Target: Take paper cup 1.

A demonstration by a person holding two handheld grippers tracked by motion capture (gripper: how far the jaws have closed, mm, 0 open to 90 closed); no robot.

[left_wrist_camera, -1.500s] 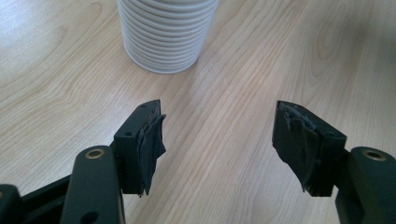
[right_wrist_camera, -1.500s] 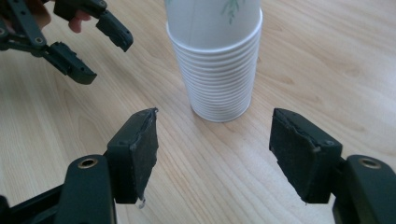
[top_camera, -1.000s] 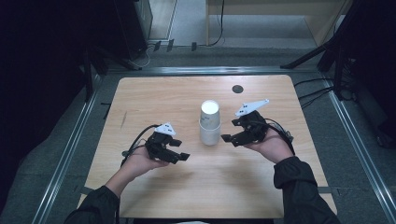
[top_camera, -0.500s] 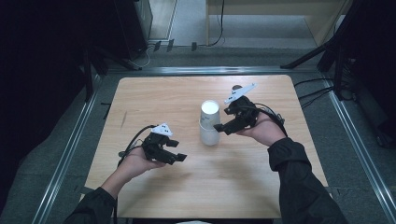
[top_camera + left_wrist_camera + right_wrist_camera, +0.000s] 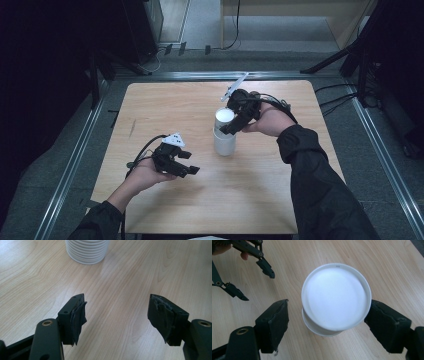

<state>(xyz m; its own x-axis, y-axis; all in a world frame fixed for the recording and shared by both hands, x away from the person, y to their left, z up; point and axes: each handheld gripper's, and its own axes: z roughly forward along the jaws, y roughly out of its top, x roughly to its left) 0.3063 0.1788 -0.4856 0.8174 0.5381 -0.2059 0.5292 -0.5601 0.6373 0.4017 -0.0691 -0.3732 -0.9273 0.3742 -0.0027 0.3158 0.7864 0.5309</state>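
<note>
— What stands on the tabletop?
— A stack of white paper cups (image 5: pixel 224 135), turned upside down, so the flat bottom of the top cup faces up.
— Is it upright?
— Yes, it stands straight, a little past the middle of the wooden tabletop (image 5: pixel 150 115). At its foot the rims make many thin white rings, one above another.

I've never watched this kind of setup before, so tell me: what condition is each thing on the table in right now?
Stack of white cups: upright, upside down, nested, standing on the table.
Right gripper: open, jaws have just been opening, one each side of the top cup, left jaw clearly apart from it.
Left gripper: jaws apart, nothing between them, held low over bare wood.
</note>
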